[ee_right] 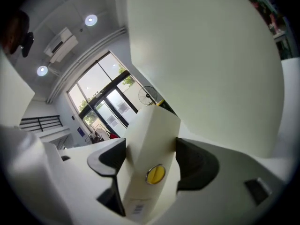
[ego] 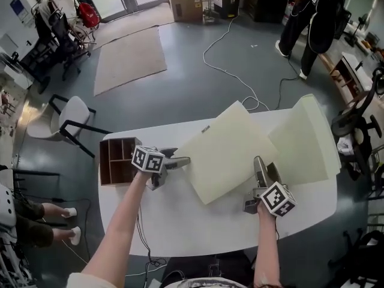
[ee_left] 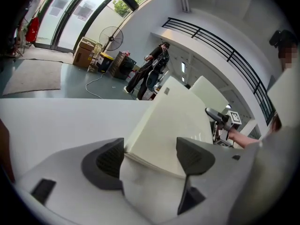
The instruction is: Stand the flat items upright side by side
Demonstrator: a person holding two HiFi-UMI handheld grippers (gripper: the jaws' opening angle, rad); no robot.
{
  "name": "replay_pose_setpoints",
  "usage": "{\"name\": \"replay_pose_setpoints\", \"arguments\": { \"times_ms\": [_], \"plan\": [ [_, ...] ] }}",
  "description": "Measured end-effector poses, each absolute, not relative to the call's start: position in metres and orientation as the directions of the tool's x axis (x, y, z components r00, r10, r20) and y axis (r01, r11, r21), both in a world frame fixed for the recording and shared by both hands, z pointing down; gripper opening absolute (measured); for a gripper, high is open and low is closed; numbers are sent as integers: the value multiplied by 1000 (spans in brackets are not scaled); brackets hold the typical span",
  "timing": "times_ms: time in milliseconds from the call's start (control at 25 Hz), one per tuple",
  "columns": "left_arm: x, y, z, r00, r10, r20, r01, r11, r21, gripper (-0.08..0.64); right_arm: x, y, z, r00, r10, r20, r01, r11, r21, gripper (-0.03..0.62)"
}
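Head view – table: a white table carried a wooden organiser at its left end and two cream flat items.
Head view – items: the cream flat box lay slanted mid-table; the second cream panel lay at the right end, jutting past the edge.
Head view – grippers: the left gripper met the box's left corner and the right gripper its near right edge.
Left gripper view – jaws: they stood apart with the box's corner poking between them, one pad against its edge, not clamped.
Left gripper view – beyond: the second panel rose behind the box.
Right gripper view – jaws: both pads pressed the box's thin side, which bore a yellow dot and a barcode.
Progress: early, by my reading. Neither item stood upright yet; the box looked about to be raised, and the second panel was left to set beside it.
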State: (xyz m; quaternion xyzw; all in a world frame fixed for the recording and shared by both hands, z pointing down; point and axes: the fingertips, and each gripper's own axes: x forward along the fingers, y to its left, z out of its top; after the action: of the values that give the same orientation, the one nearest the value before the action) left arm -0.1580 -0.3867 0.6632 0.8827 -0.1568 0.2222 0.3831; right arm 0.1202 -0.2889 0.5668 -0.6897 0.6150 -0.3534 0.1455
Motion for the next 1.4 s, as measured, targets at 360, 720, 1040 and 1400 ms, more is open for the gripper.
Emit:
{"name": "replay_pose_setpoints", "arguments": {
  "times_ms": [360,720,1040,1400],
  "plan": [
    [-153,-351,661,864,-119,489,-437,-659,613,353,85,-272,479,-112,-978,176,-906,28,-423,321],
    [-127,-324,663,832,-126,540,-461,-698,548,337,64,-235,433,-219,-967,127,-944,177,-278,313],
    [-103,-312,668,768,-162,620,-501,-756,422,291,45,-197,422,-322,-936,141,-940,299,-162,313],
    [-105,-305,670,750,-201,630,-557,-707,437,270,33,-184,423,-400,-906,137,-911,377,-165,313]
  ]
}}
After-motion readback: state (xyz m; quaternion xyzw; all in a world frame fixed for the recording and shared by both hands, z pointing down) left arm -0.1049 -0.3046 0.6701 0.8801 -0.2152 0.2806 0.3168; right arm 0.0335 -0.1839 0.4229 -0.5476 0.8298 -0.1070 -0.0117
